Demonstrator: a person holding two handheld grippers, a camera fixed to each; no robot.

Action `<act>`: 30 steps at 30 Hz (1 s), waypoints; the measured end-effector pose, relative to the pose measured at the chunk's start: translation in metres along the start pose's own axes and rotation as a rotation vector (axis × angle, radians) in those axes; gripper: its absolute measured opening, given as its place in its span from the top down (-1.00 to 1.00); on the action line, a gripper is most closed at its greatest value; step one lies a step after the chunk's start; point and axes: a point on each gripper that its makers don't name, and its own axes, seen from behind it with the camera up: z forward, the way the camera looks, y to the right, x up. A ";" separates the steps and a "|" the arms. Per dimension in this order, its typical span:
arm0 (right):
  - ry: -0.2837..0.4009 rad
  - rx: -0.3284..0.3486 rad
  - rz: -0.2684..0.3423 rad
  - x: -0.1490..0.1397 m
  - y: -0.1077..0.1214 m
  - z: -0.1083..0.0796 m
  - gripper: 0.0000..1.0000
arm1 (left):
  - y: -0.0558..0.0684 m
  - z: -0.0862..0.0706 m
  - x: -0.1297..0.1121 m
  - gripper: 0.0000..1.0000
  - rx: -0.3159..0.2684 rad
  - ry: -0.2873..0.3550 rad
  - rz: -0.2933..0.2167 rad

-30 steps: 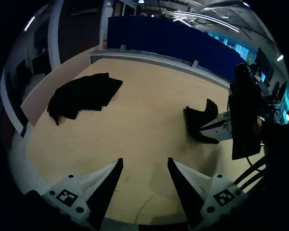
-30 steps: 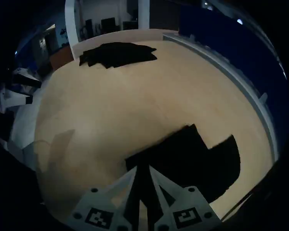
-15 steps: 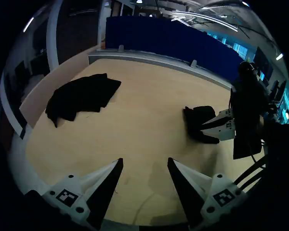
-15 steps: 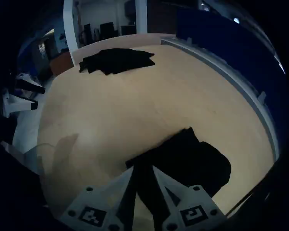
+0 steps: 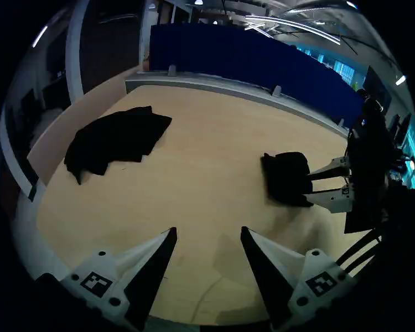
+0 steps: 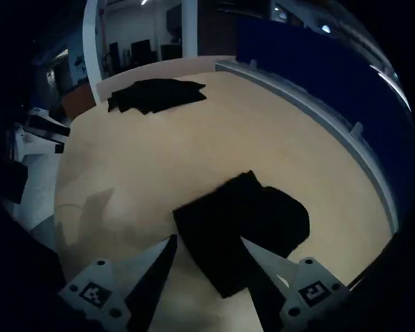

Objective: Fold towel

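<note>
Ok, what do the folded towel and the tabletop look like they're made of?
Towel: soft black fabric with a matte finish; it slumps into rounded folds and shows no shine. The weave is too dark to tell. Tabletop: pale wood or wood-look laminate, smooth; its surface is an even tan, flat, and carries soft shadows.

A pale wooden tabletop [image 5: 207, 144] spread wide in dim light, bounded on its far side by a grey rail [image 5: 224, 88] and a dark blue partition [image 5: 252, 55]. Long light strips [image 5: 301, 25] glowed on the ceiling, and a white column [image 5: 73, 50] stood beyond the table's left edge.
</note>
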 end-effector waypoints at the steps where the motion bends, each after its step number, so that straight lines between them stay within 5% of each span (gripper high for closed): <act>1: -0.005 -0.008 0.009 -0.006 0.002 -0.003 -0.60 | 0.000 0.000 0.000 -0.70 -0.001 0.000 0.001; 9: -0.053 -0.056 0.066 -0.049 0.016 -0.021 -0.59 | 0.006 0.001 -0.002 -0.70 -0.008 -0.002 0.009; 20: -0.104 -0.070 0.103 -0.081 0.021 -0.009 -0.55 | 0.010 -0.001 -0.003 -0.70 -0.010 -0.003 0.009; 25: -0.106 -0.066 0.122 -0.085 0.020 -0.004 -0.34 | 0.008 -0.001 -0.006 -0.70 -0.003 -0.004 0.005; 30: -0.107 -0.060 0.139 -0.085 0.020 -0.002 0.11 | 0.007 -0.001 -0.008 -0.70 -0.002 -0.006 -0.003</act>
